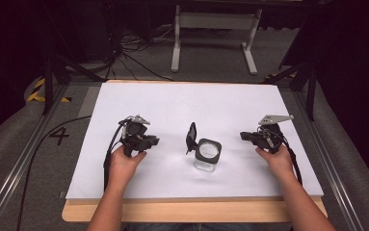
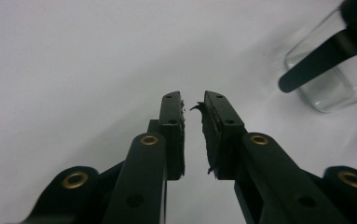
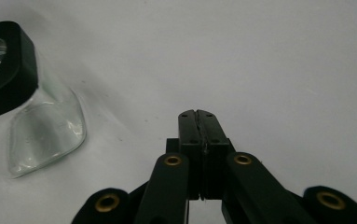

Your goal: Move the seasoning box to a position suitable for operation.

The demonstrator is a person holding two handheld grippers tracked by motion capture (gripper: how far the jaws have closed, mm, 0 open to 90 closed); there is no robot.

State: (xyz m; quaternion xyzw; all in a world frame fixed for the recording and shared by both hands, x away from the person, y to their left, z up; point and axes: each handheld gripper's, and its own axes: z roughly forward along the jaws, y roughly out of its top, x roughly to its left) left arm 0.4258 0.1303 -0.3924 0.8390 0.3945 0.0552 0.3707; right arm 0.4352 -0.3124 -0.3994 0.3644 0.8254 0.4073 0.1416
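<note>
Standing between the two hands on the white table sheet, the clear square glass jar with a black collar and flipped-up black lid seemed set centrally so either tool could reach it. The left gripper, well apart from the jar, pointed toward it with jaws slightly parted and empty. The right gripper aimed inward too, jaws pressed together on nothing. Both forearms lay low, wrists angled inward.
</note>
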